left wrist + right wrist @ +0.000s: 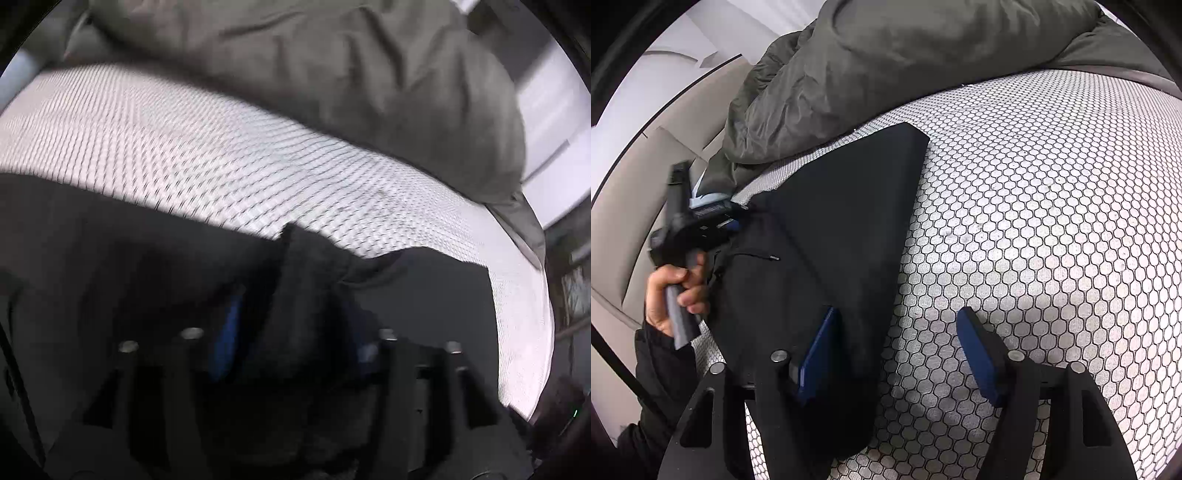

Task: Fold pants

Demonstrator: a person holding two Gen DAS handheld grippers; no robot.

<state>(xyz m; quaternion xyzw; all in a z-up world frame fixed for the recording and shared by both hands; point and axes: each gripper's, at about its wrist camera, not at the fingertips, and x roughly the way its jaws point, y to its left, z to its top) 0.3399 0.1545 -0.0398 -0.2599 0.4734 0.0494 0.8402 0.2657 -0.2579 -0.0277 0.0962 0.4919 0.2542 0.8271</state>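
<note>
Black pants (pixel 834 221) lie folded on a white sheet with a dark honeycomb print (pixel 1034 221); one leg end points toward the far quilt. My right gripper (pixel 899 356) hovers open near the pants' near end, with its left blue pad (pixel 818 354) over the cloth and its right pad over bare sheet. My left gripper (pixel 733 218) is at the pants' left edge. In the blurred left wrist view a raised fold of the pants (pixel 310 288) stands between the open fingers of the left gripper (pixel 295 339); the pads do not visibly press on it.
A rumpled olive-grey quilt (pixel 905 55) is heaped along the far side of the bed and also fills the top of the left wrist view as the quilt (pixel 332 74). A hand (pixel 676 291) in a dark sleeve holds the left gripper's handle. Beige padded panels (pixel 646 177) lie beyond the left edge.
</note>
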